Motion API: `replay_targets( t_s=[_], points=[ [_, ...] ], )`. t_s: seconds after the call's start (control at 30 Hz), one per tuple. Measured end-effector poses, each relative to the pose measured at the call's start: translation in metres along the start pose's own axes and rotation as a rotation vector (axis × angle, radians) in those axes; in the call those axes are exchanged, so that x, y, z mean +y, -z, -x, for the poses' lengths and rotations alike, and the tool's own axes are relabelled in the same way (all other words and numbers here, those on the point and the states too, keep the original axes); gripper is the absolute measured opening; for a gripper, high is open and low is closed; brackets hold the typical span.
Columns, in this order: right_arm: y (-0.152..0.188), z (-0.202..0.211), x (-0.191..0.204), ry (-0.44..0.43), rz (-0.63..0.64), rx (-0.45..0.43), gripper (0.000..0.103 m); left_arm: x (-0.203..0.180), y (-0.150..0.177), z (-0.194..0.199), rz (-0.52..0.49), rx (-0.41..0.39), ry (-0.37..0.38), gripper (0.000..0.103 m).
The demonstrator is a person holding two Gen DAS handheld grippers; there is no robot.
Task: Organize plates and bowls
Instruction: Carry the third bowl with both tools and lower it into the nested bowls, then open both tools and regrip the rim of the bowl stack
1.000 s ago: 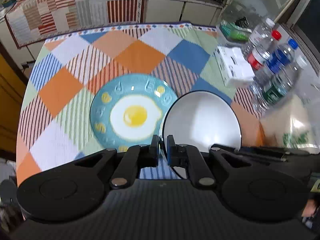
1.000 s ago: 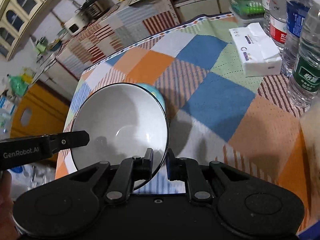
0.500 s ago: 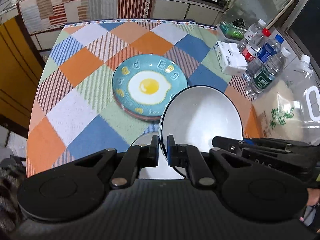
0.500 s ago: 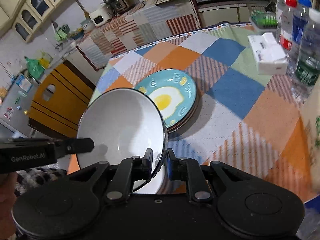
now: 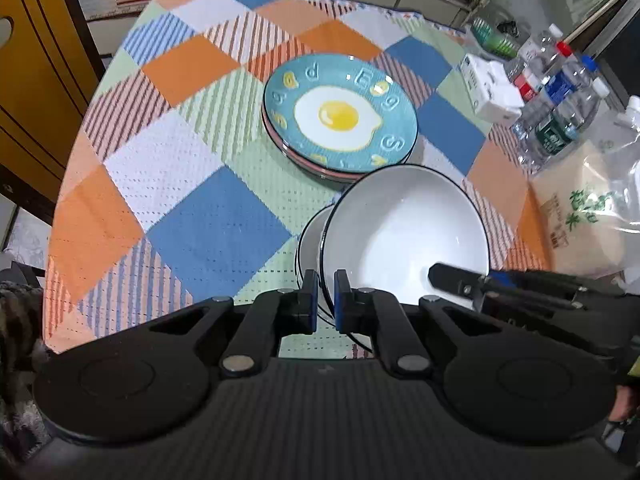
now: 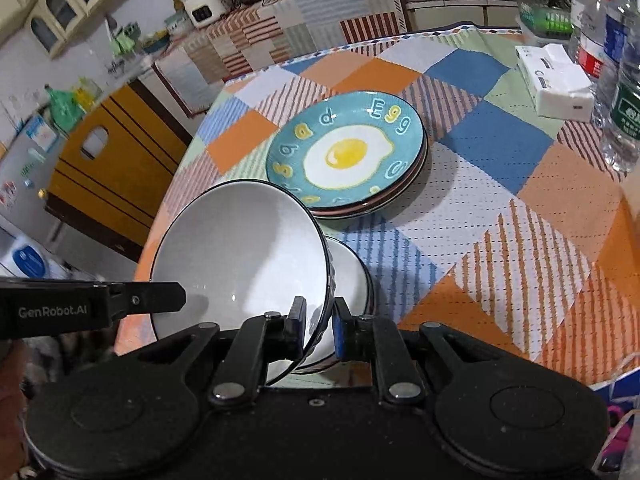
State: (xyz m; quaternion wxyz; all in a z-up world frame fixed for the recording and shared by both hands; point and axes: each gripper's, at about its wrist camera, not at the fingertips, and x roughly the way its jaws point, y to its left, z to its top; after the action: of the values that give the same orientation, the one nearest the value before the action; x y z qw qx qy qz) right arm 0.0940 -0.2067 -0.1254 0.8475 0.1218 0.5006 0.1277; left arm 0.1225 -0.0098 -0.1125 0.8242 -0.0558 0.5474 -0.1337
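Observation:
Both grippers hold one white bowl with a dark rim (image 5: 404,236) (image 6: 240,252), and it is tilted. My left gripper (image 5: 326,294) is shut on its left rim. My right gripper (image 6: 320,326) is shut on the opposite rim. The bowl hangs just over a second white bowl (image 5: 310,240) (image 6: 350,272) that stands on the checked tablecloth near the front edge; whether the two touch I cannot tell. Behind them is a stack of plates topped by a teal plate with a fried egg picture (image 5: 340,116) (image 6: 344,152).
A white tissue pack (image 5: 492,88) (image 6: 556,80), several water bottles (image 5: 560,96) (image 6: 604,32) and a clear rice bag (image 5: 580,216) line the table's right side. A yellow cabinet (image 5: 36,60) stands past the left edge. A green basket (image 6: 544,16) sits at the back.
Both grippers have carried the white bowl back from over the egg plate toward the table's near edge. The second white bowl has come into view beneath it.

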Motion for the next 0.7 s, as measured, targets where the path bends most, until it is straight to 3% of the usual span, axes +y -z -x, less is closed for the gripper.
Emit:
replay_targets(
  t_s=[0.13, 0.5, 0.6, 0.7],
  points=[
    [-0.001, -0.006, 0.002, 0.034, 0.034, -0.005, 0.017, 0.004, 0.003, -0.019, 0.018, 0.056, -0.002, 0.007],
    [0.005, -0.025, 0.018, 0.15, 0.186, -0.023, 0.016, 0.0, 0.008, -0.044, 0.01, 0.109, -0.035, 0.011],
    [0.005, -0.028, 0.02, 0.148, 0.198, -0.032, 0.016, 0.002, 0.009, -0.047, 0.024, 0.101, -0.055, 0.012],
    [0.004, -0.03, 0.022, 0.16, 0.209, -0.044, 0.016, 0.005, 0.008, -0.046, 0.034, 0.091, -0.044, 0.025]
  ],
)
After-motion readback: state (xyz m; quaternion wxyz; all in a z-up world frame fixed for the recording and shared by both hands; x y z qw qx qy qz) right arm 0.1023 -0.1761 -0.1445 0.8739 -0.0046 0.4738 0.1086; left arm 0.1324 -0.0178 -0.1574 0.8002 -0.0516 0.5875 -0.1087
